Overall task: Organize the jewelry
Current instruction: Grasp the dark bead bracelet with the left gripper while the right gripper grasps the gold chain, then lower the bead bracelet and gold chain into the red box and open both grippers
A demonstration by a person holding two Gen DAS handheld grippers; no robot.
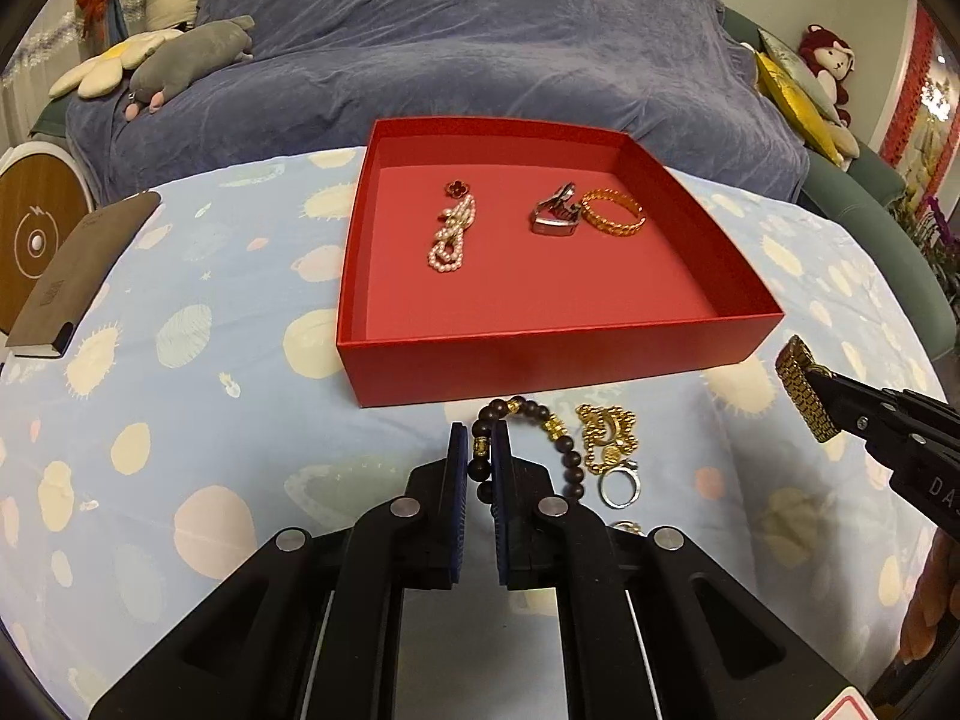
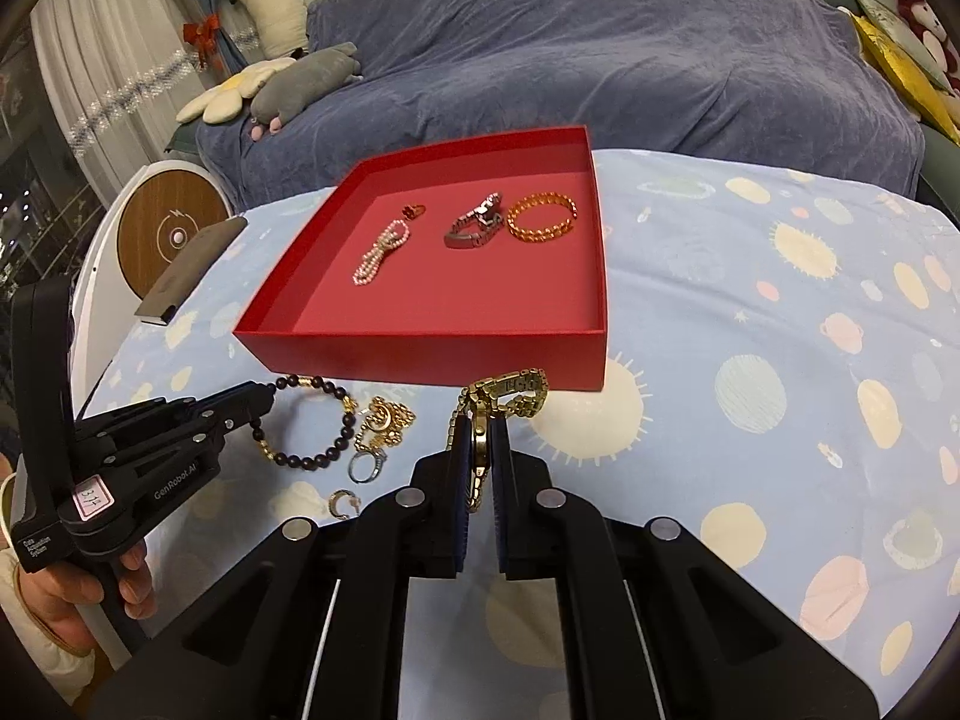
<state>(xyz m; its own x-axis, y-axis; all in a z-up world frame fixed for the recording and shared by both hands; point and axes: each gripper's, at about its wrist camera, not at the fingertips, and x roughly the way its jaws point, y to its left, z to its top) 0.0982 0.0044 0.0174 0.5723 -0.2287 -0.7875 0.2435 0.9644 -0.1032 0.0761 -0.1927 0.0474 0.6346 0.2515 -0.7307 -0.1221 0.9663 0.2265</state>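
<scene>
The red box (image 1: 540,348) sits open on the blue patterned cloth (image 1: 180,420), and it already holds three pieces: a pearl strand (image 1: 450,240) toward its left side, a silver watch (image 1: 555,213) in the middle, and an orange-gold bangle (image 1: 612,213) just beside the watch on the right.

In front of the box's near wall lies the loose pile. The left gripper (image 1: 480,438) is down here with its jaws close together around the dark bead bracelet (image 1: 528,408); the beads run between the fingers, though whether the pads actually press them cannot be told. Right of that bracelet, touching it, is a gold chain tangle (image 1: 606,438), with a silver ring (image 1: 621,489) at its near edge and a small gold earring (image 2: 343,504) nearer still.

The right gripper (image 2: 480,426) is clamped on a gold watch (image 2: 510,390), its band looping up just short of the box's front wall.

Left of the box lies a brown notebook (image 1: 78,270). Behind the box, a blue-covered sofa (image 1: 480,60) with a grey plush toy (image 1: 192,60).
</scene>
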